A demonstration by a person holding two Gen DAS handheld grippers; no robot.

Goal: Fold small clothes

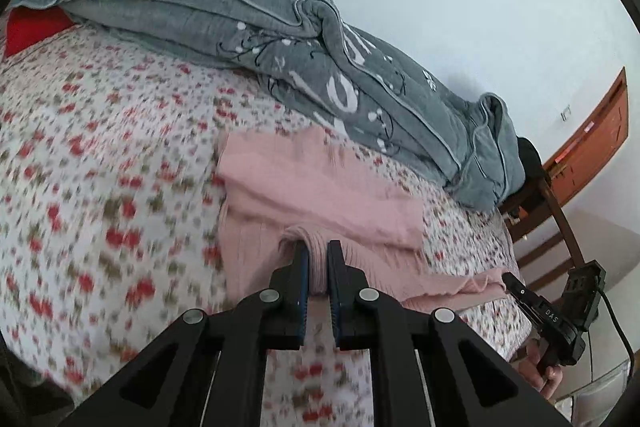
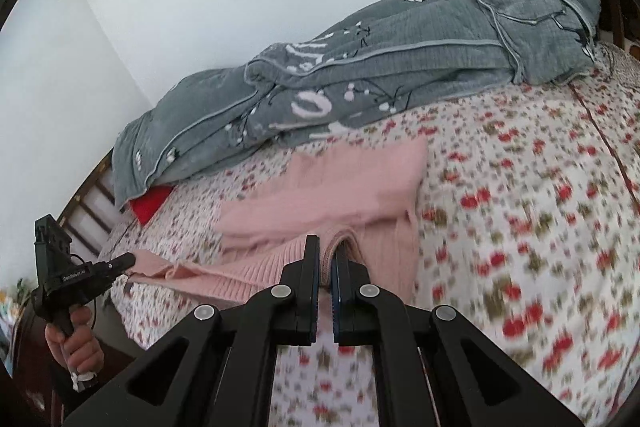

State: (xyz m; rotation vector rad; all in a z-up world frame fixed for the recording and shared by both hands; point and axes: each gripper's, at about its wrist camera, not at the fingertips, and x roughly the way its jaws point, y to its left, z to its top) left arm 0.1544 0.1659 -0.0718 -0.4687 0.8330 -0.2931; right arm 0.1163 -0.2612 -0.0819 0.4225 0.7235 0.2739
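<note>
While pinched: pink sweater between fingers.

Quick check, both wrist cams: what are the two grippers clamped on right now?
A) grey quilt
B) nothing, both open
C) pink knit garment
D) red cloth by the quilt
C: the left gripper and the right gripper each have their fingers closed on a pinched fold of the pink knit garment lying on the floral bedsheet.
</note>
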